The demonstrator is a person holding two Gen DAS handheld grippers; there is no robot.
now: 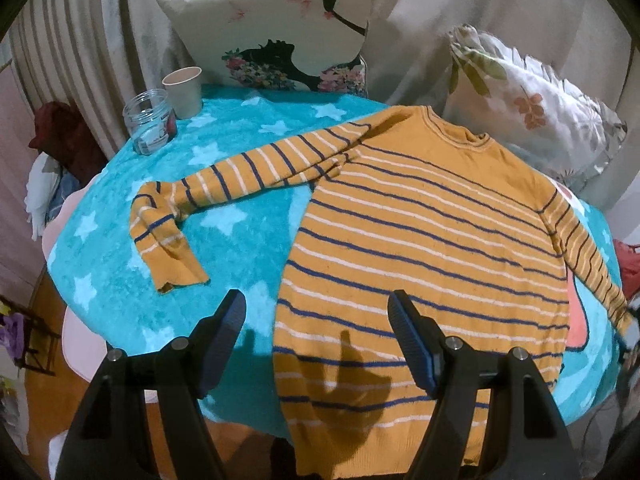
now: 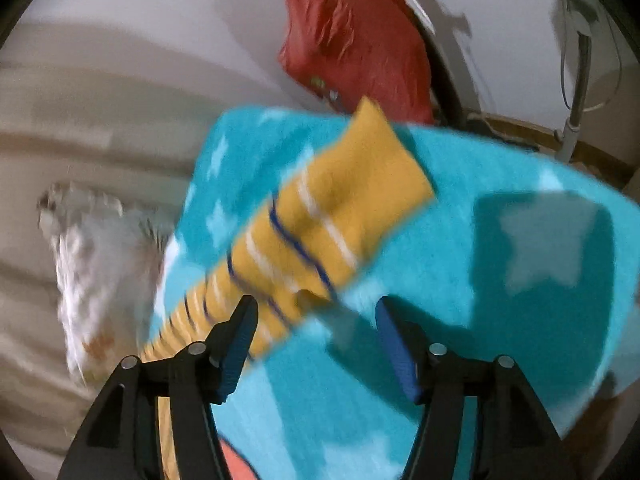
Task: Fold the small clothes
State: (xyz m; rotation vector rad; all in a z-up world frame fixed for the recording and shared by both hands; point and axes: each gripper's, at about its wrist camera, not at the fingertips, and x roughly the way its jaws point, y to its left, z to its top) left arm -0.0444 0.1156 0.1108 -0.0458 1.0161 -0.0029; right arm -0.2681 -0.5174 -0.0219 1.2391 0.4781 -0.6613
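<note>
1. Now my left gripper (image 1: 316,344) hovers with jaws apart above the hem of the mustard striped sweater (image 1: 420,248), spread flat mid-frame on the turquoise star blanket (image 1: 240,184).
2. My right gripper (image 2: 316,340) gapes, gripping nothing; the sweater's sleeve cuff (image 2: 360,168) lies blurred just above it, centre frame.

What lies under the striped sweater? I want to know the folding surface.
Under the sweater lies a turquoise star-patterned blanket, with a pink patch at its right edge. Whatever supports the blanket is covered.
</note>
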